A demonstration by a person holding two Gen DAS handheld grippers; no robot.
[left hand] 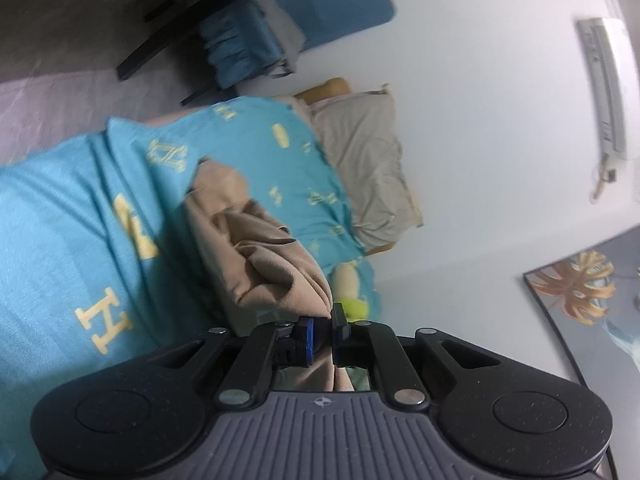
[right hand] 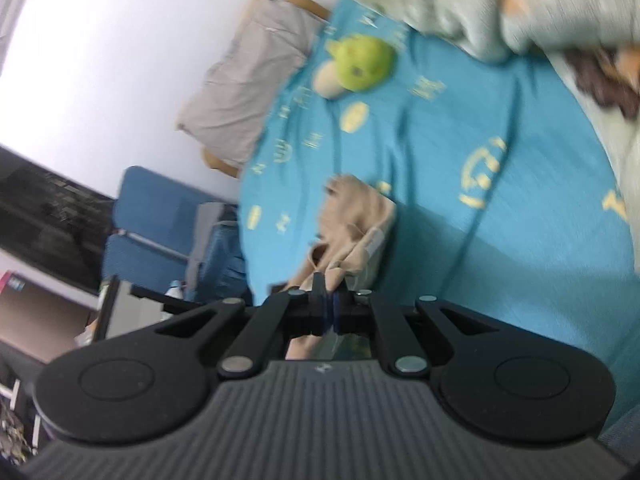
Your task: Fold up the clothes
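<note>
Beige garment [left hand: 256,256] is what we are working on: it hangs bunched between our two tools above the bed [left hand: 60,220], which is spread with a turquoise sheet printed in pale yellow letters. Our left hand-held gripper [left hand: 322,334] is clenched on a gathered fold of the cloth, and fabric shows pinched between its blue pads and trailing back under the jaws. Our right hand-held gripper [right hand: 326,308] is likewise clenched on an edge of the same beige cloth [right hand: 352,224], with the rest drooping away from it toward the sheet. We judge that holding it at two separate points is meant to let the weight of the fabric pull out the crumples, so that it can be spread flat before any fold is made. Folding proper has not begun, since the cloth is still a loose bundle with no clean edge showing. A pillow [left hand: 364,160] lies at the head of the bed against the wall, and a green plush toy [right hand: 360,64] sits near it, well apart from the garment, so the middle of the sheet is free for laying the piece down. Pale clothing [right hand: 460,8] lies heaped at the far side in the right wrist view, probably waiting its turn. Both views are blurred, so which part of the garment each tool holds we cannot tell.
</note>
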